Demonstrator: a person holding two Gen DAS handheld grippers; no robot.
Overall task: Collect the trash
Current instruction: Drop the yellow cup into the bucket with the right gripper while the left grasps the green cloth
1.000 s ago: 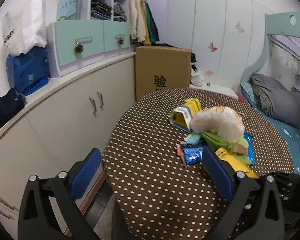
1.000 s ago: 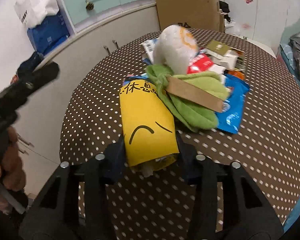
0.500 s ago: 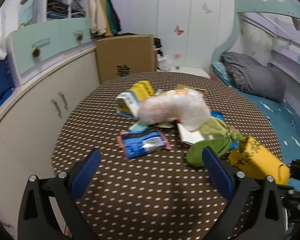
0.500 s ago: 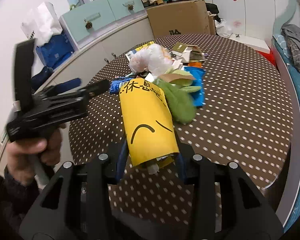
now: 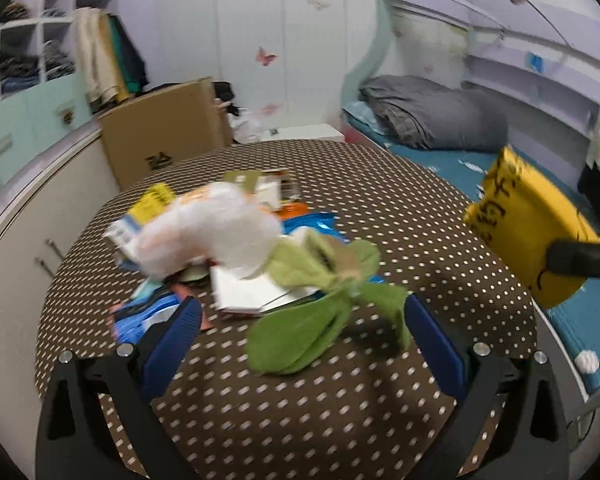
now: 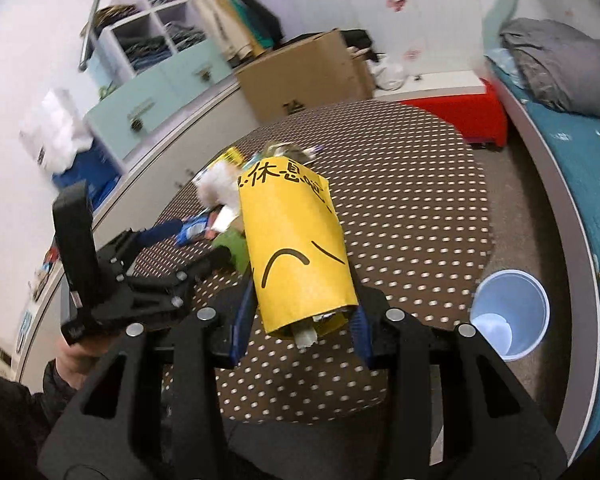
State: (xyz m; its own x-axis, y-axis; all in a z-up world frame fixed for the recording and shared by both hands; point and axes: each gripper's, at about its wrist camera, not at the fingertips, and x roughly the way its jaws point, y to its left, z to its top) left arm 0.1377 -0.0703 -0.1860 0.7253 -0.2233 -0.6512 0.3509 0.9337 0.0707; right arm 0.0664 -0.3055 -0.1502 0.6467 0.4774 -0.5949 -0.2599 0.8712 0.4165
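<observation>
We hold a yellow pack (image 6: 296, 248) in our right gripper (image 6: 298, 320). Its two blue pads squeeze the pack's lower end, one on each side, and the pack sticks up and away from us above the table (image 6: 420, 216). In the left view the same pack (image 5: 528, 236) hangs at 3 o'clock, off the table's edge and over the bed (image 5: 580, 320). Our left gripper (image 5: 300, 336) is wide open with nothing held. Its blue pads (image 5: 172, 340) stand on both sides of a green cloth (image 5: 312, 320), which lies on the dotted table, and we cannot tell if they touch it. Behind the cloth, toward 12 o'clock, lies the rest of the trash pile: a white bag (image 5: 212, 232), a blue wrapper (image 5: 148, 316) at 9 o'clock, and some flat papers. In the right view a blue cup (image 6: 508, 316) sits at 4 o'clock, just beside the table's edge. A brown box (image 5: 164, 132) stands past the table at 11 o'clock.
</observation>
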